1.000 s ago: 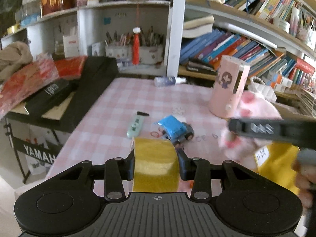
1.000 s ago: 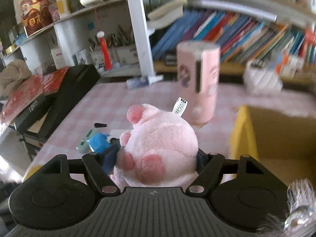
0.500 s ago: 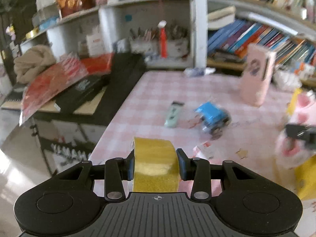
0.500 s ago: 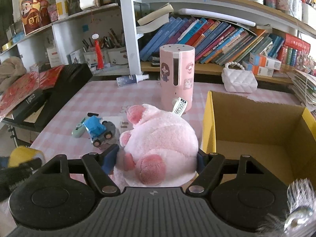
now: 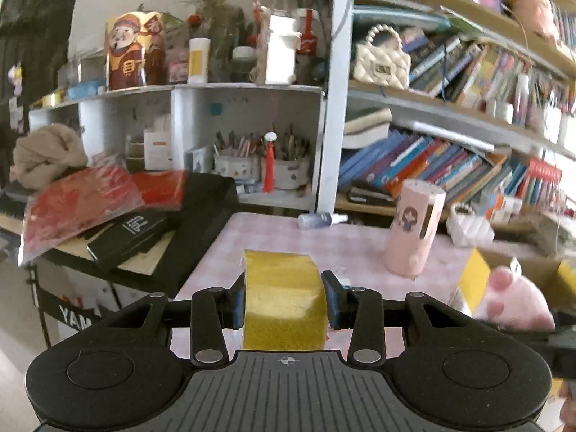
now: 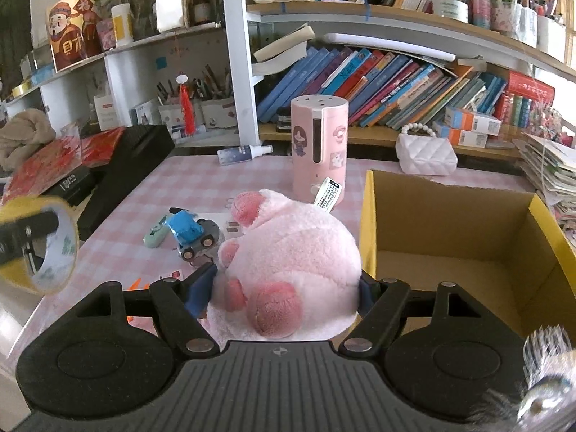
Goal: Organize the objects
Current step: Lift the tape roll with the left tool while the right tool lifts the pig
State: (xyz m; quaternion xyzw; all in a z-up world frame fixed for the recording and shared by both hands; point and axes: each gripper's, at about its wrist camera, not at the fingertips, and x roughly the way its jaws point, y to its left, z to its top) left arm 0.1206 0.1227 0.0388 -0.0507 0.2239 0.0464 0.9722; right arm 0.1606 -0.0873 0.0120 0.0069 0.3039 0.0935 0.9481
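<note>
My left gripper [image 5: 284, 298] is shut on a roll of yellow tape [image 5: 282, 302] and holds it up above the near left edge of the pink checked table [image 5: 324, 244]. The tape roll also shows in the right wrist view [image 6: 39, 244] at far left. My right gripper [image 6: 288, 280] is shut on a pink plush toy [image 6: 291, 252], held above the table just left of an open cardboard box [image 6: 457, 248]. The plush shows in the left wrist view [image 5: 511, 302] at right. A blue toy car [image 6: 190, 232] and a mint green item [image 6: 154, 234] lie on the table.
A pink cylinder container [image 6: 318, 147] stands at mid table, a small spray bottle [image 6: 244, 152] lies behind it, and a white quilted bag [image 6: 426, 154] sits at the back. A black keyboard with red packets [image 5: 118, 212] is at left. Bookshelves [image 6: 396, 75] fill the back.
My left gripper has lifted and tilted up with the tape, so the car is now hidden behind it. My right gripper with the plush has barely moved.
</note>
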